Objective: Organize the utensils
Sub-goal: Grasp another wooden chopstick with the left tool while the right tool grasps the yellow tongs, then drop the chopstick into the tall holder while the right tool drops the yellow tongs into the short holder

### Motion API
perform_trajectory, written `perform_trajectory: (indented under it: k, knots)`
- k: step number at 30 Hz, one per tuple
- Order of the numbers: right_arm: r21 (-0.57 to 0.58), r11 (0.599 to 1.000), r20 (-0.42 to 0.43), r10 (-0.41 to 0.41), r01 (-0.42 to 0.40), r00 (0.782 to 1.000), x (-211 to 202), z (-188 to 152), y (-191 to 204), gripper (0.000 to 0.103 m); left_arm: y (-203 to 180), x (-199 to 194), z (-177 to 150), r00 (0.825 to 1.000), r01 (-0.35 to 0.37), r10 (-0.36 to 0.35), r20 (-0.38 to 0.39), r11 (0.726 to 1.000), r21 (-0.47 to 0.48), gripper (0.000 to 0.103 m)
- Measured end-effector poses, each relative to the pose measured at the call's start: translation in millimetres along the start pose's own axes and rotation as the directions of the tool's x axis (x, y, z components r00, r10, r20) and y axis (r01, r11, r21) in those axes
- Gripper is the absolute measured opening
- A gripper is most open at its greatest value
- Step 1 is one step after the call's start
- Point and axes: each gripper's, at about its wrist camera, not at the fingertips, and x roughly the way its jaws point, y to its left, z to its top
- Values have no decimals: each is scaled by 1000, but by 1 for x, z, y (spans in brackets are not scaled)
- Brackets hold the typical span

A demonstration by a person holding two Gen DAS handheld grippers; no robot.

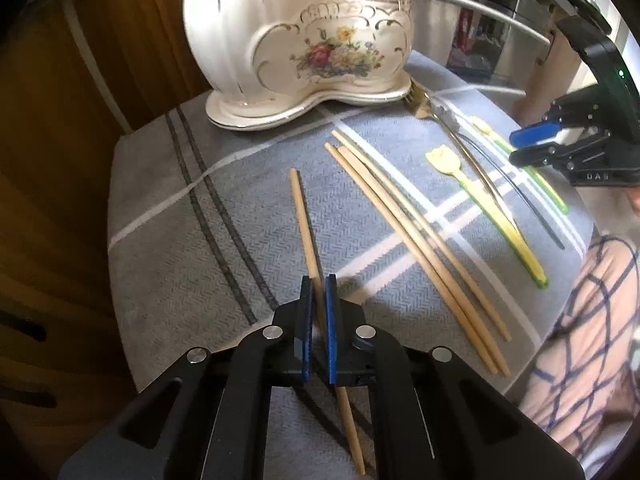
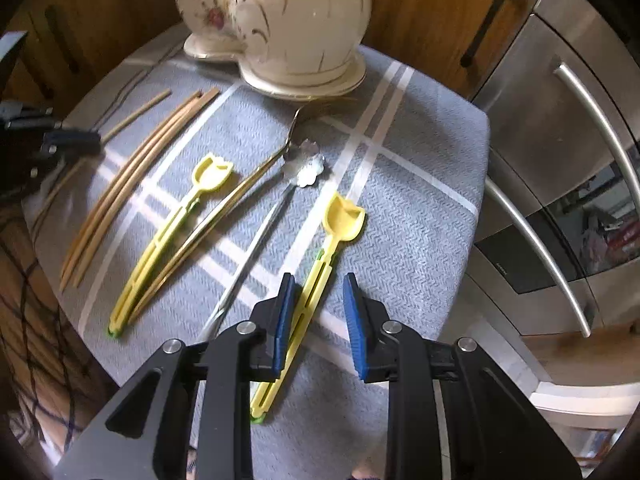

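Bamboo is what my left gripper [image 1: 319, 308] has between its blue pads: a single chopstick [image 1: 305, 224], lying a little apart from the other three chopsticks [image 1: 404, 236] on the grey checked cloth [image 1: 168, 216]. The jaws are almost closed around it, and they seem to touch the stick on both sides, so I judge that I have hold of it; I took it near the thick end, I think, because there it is easier to lift and to tip into the holder. The thin end points to the far edge of the cloth, where the white ceramic holder [image 1: 296, 36] with painted flowers stands near the far left corner. My right gripper [image 2: 318, 312] is about half open and holds nothing. It hovers over the handle of one yellow tulip-shaped tong [image 2: 320, 264], near the front edge of the cloth; the handle lies close to the left pad, not centred in the gap. The second yellow tong [image 2: 168, 236], a gold fork [image 2: 256, 172] and a silver spoon [image 2: 280, 200] lie between it and the chopsticks, all with their heads toward the holder, which should make them simple to slide in. Nothing on the cloth is yet in the holder.
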Motion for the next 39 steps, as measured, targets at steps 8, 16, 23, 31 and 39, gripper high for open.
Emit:
perform_trajectory:
  k: [8,16,23,31,39]
  knots:
    - [33,994,-137,107,-104,985,7,10,-22,24,-2,9,25,983,17,-2,-186,997,79,8]
    - [7,992,-191,124,-125,974,12,17,-32,25,-3,18,44,957,16,8,-291,997,81,8]
    - [19,993,-178,114,-113,977,10,24,-23,18,-1,19,45,947,25,-4,-321,998,61,8]
    - [116,983,-32,149,-145,988,3,5,-34,9,3,8,25,980,14,-13,-199,1000,4,5]
    - [185,958,219,178,-219,960,-37,0,-49,10,27,-39,9,992,103,-95,77,989,-107,5]
